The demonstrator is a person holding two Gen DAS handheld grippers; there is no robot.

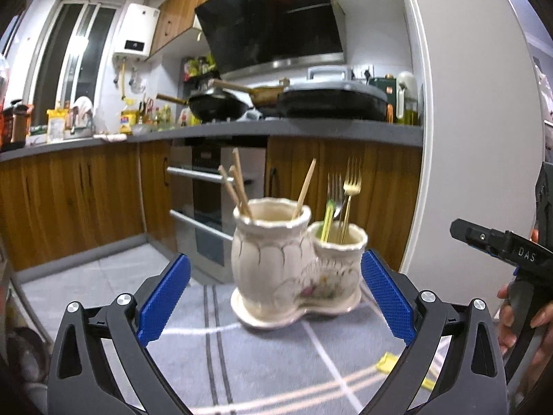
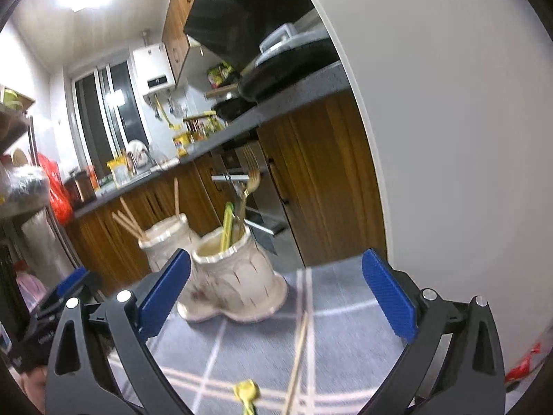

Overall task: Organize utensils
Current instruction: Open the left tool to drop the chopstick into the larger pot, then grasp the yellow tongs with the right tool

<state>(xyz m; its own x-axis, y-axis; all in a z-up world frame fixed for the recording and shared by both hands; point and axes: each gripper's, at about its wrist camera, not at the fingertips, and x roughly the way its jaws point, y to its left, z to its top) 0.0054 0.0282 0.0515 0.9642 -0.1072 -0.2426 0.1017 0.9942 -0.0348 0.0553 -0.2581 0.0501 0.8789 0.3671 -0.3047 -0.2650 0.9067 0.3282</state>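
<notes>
I see a desk (image 1: 276, 363) under a grey cloth crossed by pale stripes, set in a kitchen with wood-fronted cabinets (image 1: 86, 193), a dark worktop carrying pans (image 1: 221, 103) under a black hood (image 1: 273, 17), an oven (image 1: 211, 200) below and a white wall (image 1: 480, 121) at the right. My left tongs (image 1: 276, 294) and right tongs (image 2: 276, 294) both stand wide apart, gripping nothing. The cream twin-pot holder (image 1: 293, 266) sits on the cloth ahead: chopsticks (image 1: 238, 186) in its taller pot, forks (image 1: 349, 186) in the shorter. One chopstick (image 2: 299, 356) and a yellow utensil (image 2: 246, 392) lie loose on the cloth nearer me.
</notes>
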